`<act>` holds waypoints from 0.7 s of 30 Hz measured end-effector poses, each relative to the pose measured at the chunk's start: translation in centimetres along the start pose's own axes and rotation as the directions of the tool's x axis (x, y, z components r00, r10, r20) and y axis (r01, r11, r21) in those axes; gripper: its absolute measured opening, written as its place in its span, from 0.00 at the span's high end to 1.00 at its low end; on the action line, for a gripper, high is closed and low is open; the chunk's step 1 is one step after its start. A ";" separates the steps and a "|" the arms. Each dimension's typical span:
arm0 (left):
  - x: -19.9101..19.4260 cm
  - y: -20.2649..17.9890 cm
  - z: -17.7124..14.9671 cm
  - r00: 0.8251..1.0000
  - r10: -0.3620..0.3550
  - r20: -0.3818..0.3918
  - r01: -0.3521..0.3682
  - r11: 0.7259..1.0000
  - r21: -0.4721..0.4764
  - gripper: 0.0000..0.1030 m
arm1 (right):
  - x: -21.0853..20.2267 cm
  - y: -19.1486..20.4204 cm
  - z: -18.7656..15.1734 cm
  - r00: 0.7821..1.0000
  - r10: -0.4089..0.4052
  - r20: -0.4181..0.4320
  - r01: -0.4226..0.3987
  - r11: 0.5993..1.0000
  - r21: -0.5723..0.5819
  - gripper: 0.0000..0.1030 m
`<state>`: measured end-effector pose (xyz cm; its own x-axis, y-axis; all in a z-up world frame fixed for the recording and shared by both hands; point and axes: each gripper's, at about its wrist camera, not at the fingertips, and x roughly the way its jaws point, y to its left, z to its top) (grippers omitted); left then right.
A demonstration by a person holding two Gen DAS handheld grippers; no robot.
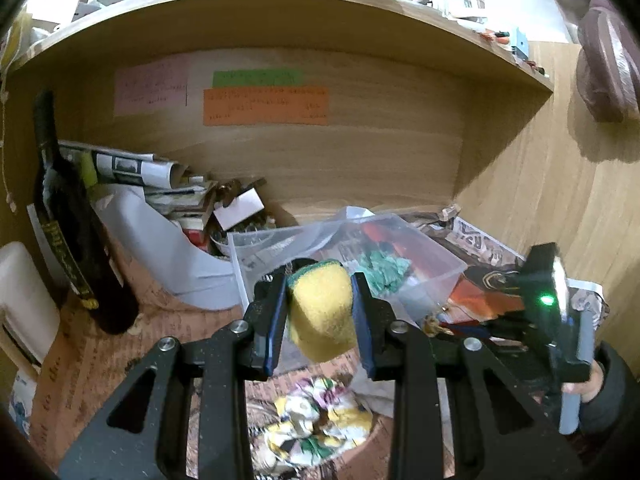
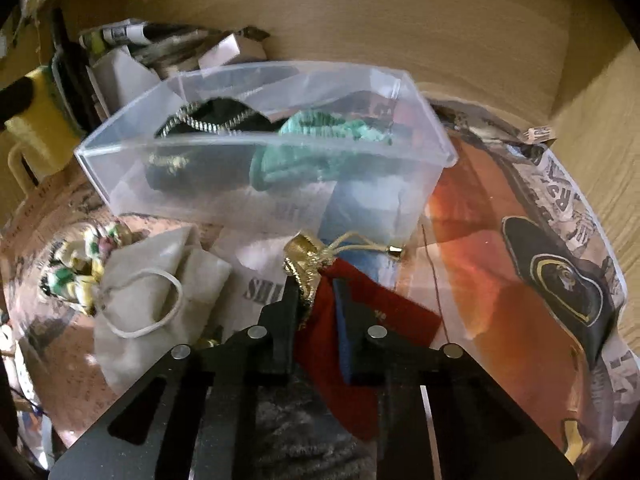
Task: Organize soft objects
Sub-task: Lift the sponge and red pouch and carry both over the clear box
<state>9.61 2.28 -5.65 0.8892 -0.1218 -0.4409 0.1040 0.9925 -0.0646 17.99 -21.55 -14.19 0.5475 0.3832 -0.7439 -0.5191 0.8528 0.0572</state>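
Note:
My left gripper [image 1: 320,312] is shut on a yellow sponge with a green scrub side [image 1: 322,312] and holds it in the air just before the clear plastic box [image 1: 436,276]. The box [image 2: 120,184] holds a teal cloth [image 2: 312,148] and a dark pouch with a striped cord [image 2: 208,120]. My right gripper [image 2: 320,300] is shut on a red pouch with a gold top [image 2: 332,320], low in front of the box. A beige drawstring bag [image 2: 152,280] and a floral scrunchie [image 2: 76,268] lie on the table to the left. The scrunchie also shows below my left gripper [image 1: 320,420].
A dark wine bottle [image 1: 76,232] stands at the left by stacked papers and rolled newspapers [image 1: 160,184]. A wooden shelf [image 1: 280,12] overhangs the table. A wooden wall [image 1: 560,184] closes the right side. Newspaper and an orange print [image 2: 500,280] cover the table.

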 end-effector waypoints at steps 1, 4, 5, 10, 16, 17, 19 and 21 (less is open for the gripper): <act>0.2 0.1 0.3 1.000 0.000 -0.002 0.000 1.000 -0.001 0.70 | -0.4 0.0 0.0 1.000 0.003 0.010 -0.003 1.000 0.000 0.86; 0.6 0.3 1.1 1.000 0.003 -0.004 -0.003 1.000 -0.002 0.70 | -2.5 0.2 0.2 0.998 0.015 0.061 -0.015 1.000 -0.004 0.86; 0.8 0.4 1.4 1.000 0.005 -0.004 -0.005 1.000 -0.001 0.70 | -3.4 0.3 0.3 0.996 0.019 0.085 -0.018 1.000 -0.007 0.86; 1.8 1.0 2.7 1.000 0.017 -0.012 -0.017 1.000 -0.009 0.70 | -7.2 1.0 1.6 0.980 0.031 0.197 -0.026 0.999 -0.027 0.86; 3.5 1.2 3.4 0.998 0.018 -0.057 -0.019 1.000 -0.008 0.69 | -9.7 1.0 4.5 0.950 0.040 0.310 -0.033 0.999 -0.028 0.86; 3.9 1.2 3.4 0.998 0.016 -0.068 -0.017 1.000 -0.008 0.69 | -9.8 1.0 5.0 0.945 0.040 0.324 -0.033 0.999 -0.027 0.86; 4.8 1.2 3.5 0.995 0.011 -0.094 -0.012 1.000 -0.006 0.69 | -9.7 1.2 6.0 0.937 0.046 0.346 -0.036 0.999 -0.034 0.86; 5.8 1.0 3.4 0.993 0.019 -0.119 -0.019 1.000 0.006 0.69 | -9.1 1.3 7.0 0.936 0.053 0.349 -0.041 0.998 -0.043 0.86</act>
<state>16.34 2.62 -5.24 0.8317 -0.1032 -0.5455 0.0898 0.9946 -0.0512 16.97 -21.44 -2.67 0.7137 0.5280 -0.4604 -0.5687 0.8204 0.0594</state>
